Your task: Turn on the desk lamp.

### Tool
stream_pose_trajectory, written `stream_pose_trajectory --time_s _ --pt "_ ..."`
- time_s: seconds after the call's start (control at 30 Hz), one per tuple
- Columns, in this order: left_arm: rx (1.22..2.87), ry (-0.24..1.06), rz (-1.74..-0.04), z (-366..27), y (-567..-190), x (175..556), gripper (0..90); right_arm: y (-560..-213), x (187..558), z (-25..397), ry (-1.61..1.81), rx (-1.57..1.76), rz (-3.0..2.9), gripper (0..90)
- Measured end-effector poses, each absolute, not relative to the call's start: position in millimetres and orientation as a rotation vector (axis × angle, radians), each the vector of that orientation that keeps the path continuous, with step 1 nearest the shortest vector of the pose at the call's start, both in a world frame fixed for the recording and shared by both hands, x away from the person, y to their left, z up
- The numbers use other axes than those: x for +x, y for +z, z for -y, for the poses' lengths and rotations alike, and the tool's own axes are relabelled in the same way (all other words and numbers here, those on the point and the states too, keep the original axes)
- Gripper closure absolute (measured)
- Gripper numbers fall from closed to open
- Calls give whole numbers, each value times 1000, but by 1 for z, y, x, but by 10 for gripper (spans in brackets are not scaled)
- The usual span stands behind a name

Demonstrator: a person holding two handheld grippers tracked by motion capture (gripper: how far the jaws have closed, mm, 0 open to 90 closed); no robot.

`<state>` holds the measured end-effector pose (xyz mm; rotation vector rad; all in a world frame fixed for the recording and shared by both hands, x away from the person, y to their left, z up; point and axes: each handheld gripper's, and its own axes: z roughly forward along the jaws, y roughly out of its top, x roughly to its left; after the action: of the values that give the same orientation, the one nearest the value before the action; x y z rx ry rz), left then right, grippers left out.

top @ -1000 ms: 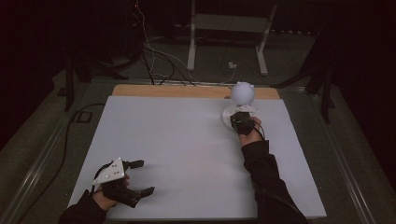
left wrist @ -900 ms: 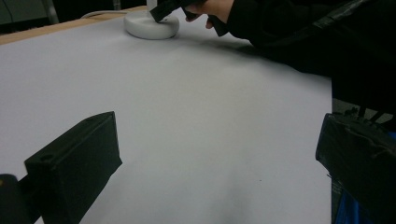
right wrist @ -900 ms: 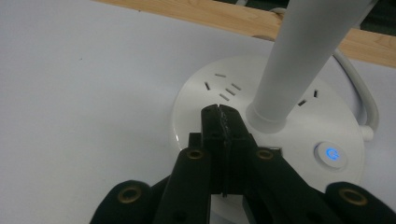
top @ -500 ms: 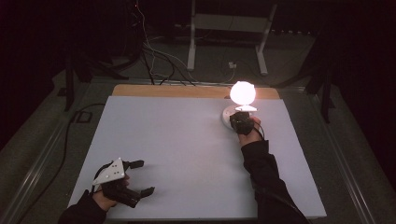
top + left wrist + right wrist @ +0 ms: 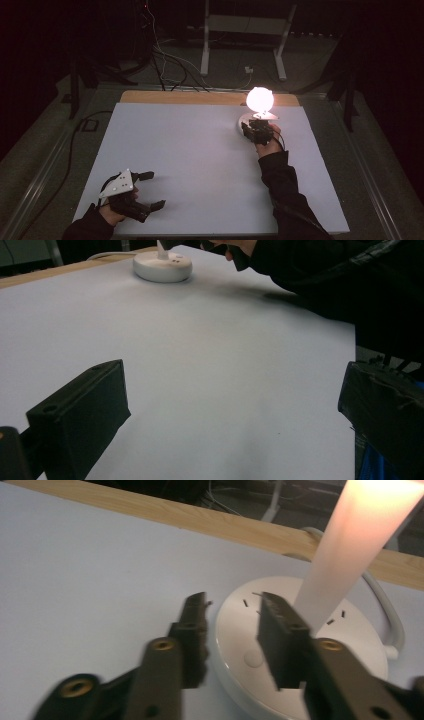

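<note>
High view: a lit lamp [image 5: 259, 100] is seen near the far edge of the bench [image 5: 200, 150], right of centre, its globe glowing pale orange. The lamp's round white base [image 5: 243, 121] sits on the white bench top, just inside the wooden strip [image 5: 175, 97] along the far edge. The right claw [image 5: 254, 131] is held at the base, on its near side, with the person's sleeve [image 5: 285, 195] running back to the near edge. Right gripper view: the right claw [image 5: 232, 625] is seen released, jaws parted with a moderate gap, one jaw over the base [image 5: 345, 645], the other just off its rim over the bench; nothing is gripped between them. Whether a jaw touches the base cannot be told. The glowing stem [image 5: 350, 545] rises just behind the jaw tips, and a white cable [image 5: 385, 615] curves away from the base. The left claw [image 5: 146, 190] is held near the near left corner of the bench, well apart from the lamp. Left gripper view: the left claw [image 5: 235, 410] is seen wide apart, released, over bare bench, with the base [image 5: 162, 265] far off.
</note>
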<state>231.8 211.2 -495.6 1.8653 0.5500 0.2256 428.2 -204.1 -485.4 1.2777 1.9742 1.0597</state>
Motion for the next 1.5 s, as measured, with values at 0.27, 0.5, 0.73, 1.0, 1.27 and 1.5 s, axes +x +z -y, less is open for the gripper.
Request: stream_pose_trajectory --time_s 0.27,0.5,0.73,1.0,1.27,1.5 --pt "1865 224 -550 -211 -496 232 3 -482 422 201 1099 1281 -2030 307" --pt "1864 225 -551 -211 -496 232 3 -474 417 201 1163 1268 -2055 62" --pt "1862 223 -550 -211 -496 232 3 -467 413 204 1210 1239 -2131 0" --pt "1862 222 -554 -211 -496 232 3 -458 401 211 1245 1198 -2161 0" --pt "1863 225 -551 -211 -496 232 3 -451 386 216 1262 1159 -2196 0" --pt "1865 224 -551 -211 -496 232 3 -447 368 224 1300 1128 -2220 0"
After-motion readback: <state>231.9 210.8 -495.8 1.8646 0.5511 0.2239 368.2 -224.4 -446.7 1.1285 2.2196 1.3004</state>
